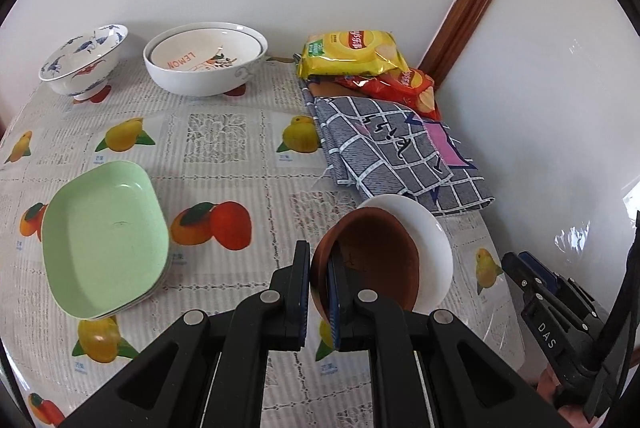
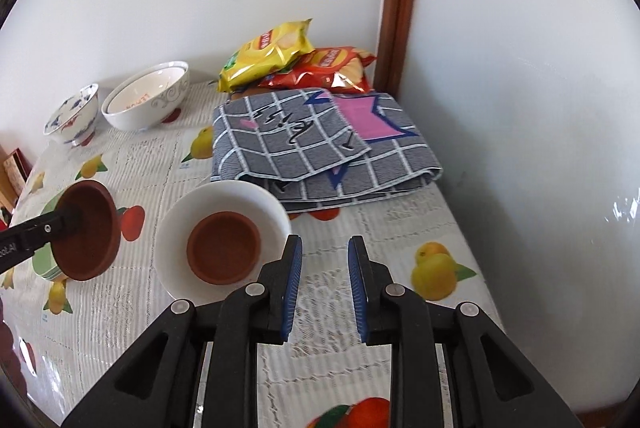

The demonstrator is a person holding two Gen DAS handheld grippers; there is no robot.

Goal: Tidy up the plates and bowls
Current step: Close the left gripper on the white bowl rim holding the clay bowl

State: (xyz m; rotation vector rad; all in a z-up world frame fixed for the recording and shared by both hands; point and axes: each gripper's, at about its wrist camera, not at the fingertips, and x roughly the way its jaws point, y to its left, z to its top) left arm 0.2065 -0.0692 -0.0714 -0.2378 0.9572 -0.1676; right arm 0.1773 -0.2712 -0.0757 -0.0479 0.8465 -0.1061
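My left gripper is shut on the rim of a small brown bowl, held tilted above the fruit-print tablecloth. The right wrist view shows that brown bowl in the left gripper, over a stack of green plates. A white bowl on the table holds a second brown bowl. My right gripper stands open just right of the white bowl, nothing between its fingers. In the left wrist view the white bowl is partly hidden behind the held one, and the green plates lie at left.
At the back by the wall stand a blue-patterned bowl and nested white bowls. Yellow and red chip bags and a folded checked cloth fill the far right corner. The right gripper hovers at the table's right edge.
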